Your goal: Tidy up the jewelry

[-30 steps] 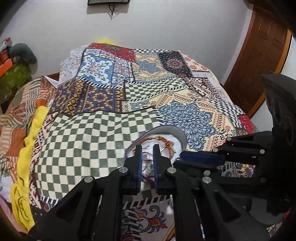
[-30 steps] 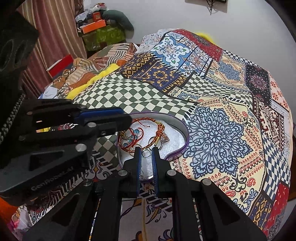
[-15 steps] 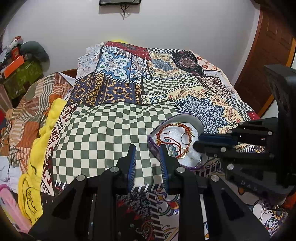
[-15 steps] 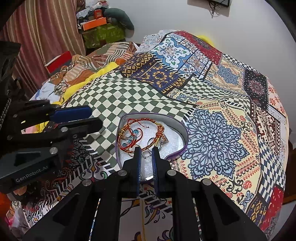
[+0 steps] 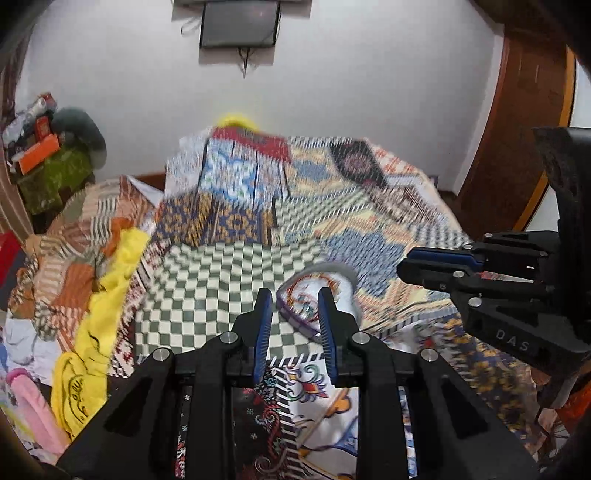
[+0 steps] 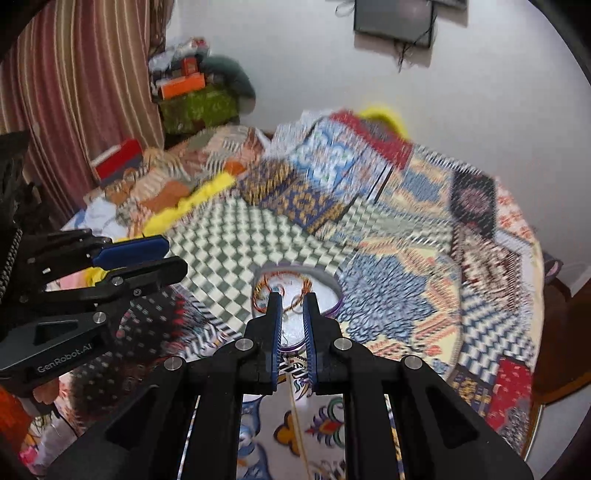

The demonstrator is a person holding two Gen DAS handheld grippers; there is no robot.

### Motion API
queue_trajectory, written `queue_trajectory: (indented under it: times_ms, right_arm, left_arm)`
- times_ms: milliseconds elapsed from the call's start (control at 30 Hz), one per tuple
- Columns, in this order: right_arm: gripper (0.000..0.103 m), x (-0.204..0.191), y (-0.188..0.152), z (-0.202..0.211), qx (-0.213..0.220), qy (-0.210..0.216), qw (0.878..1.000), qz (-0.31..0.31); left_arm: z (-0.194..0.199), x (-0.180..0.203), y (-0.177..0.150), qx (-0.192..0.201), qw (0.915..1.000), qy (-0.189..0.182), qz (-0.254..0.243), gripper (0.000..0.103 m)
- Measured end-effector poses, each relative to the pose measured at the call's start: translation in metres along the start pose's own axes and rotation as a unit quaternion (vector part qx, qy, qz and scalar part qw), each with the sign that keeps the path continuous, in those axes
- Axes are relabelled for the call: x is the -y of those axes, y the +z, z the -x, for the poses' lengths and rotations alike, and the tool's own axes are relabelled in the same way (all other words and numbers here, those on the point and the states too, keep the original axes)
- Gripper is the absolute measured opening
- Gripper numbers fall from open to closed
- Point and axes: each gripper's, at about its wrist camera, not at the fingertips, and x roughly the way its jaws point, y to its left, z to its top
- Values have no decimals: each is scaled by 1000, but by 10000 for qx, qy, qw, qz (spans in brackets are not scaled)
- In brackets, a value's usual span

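Observation:
A purple-rimmed jewelry tin [image 5: 345, 280] with a white lining lies open on the patterned bedspread. It holds a tangle of red and gold bracelets [image 6: 266, 290], blurred by motion. My left gripper [image 5: 294, 295] is open and empty, raised above the tin's near left edge. My right gripper [image 6: 293, 301] has its jaws slightly apart with nothing between them, and it hovers above the tin's [image 6: 332, 284] near side. Each gripper shows in the other's view, the right one [image 5: 436, 267] and the left one [image 6: 147, 258].
The patchwork bedspread [image 5: 221, 280] covers the whole bed. A yellow cloth [image 5: 99, 314] and folded clothes lie along the left side. Stacked boxes [image 6: 184, 85] stand in the far left corner. A wooden door [image 5: 524, 122] is at the right, a wall screen [image 5: 240, 22] straight ahead.
Both grippers have lifted up and back from the tin. The left gripper's jaws have opened wider. The right gripper's jaws have spread slightly. The jewelry stays in the tin.

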Motion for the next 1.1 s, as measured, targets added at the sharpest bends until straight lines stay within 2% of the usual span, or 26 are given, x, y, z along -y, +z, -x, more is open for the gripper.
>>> queue_trajectory:
  times_ms: [167,233,267,400,567,600,633,667,733,833,867,900,1000,1100]
  right_arm:
    - [10,-12,4,78,845,-151,9963,-93]
    - [10,-18,2,104,1165,-190,9929,-123]
    - [10,-22,0,125,1408,-223,9897,-151]
    - [10,-35,-10,176,2099,-348,9768,-249]
    - [11,-55,-30,226,2868,-602,9555,-325]
    - [16,-59,-35,235,3012,-658,9506,-353]
    - [27,-62,-40,242,3130,-703,9464,-384]
    - [33,-63,-43,244,3200,-743,9435,-420]
    - [58,-68,-53,252,3427,-914,9334,-535]
    - [77,-76,-60,251,3571,-1198,9248,-537]
    - [80,-78,-61,250,3587,-1298,9229,-520]
    - [87,-81,-62,248,3597,-1397,9211,-517]
    - [100,-84,-64,248,3597,-1545,9186,-546]
    - [103,-83,-65,248,3550,-1505,9204,-645]
  left_arm:
    - [67,24,12,725,9971,94,-233,24]
    - [94,35,14,1044,9939,153,-322,29]
    - [109,41,15,1240,9914,199,-365,34]
    - [164,62,9,1979,9783,343,-515,39]
    - [215,76,-6,2629,9630,354,-473,56]
    - [226,78,-11,2764,9595,331,-430,58]
    - [233,79,-14,2841,9574,322,-394,62]
    - [241,79,-18,2932,9549,323,-340,69]
    - [252,80,-27,3060,9511,305,-294,75]
    - [261,80,-36,3198,9464,352,-282,91]
    - [263,80,-38,3224,9453,415,-262,97]
    - [264,80,-41,3232,9449,456,-242,100]
    - [266,81,-44,3197,9460,498,-200,102]
    - [265,80,-46,3117,9487,509,-124,102]
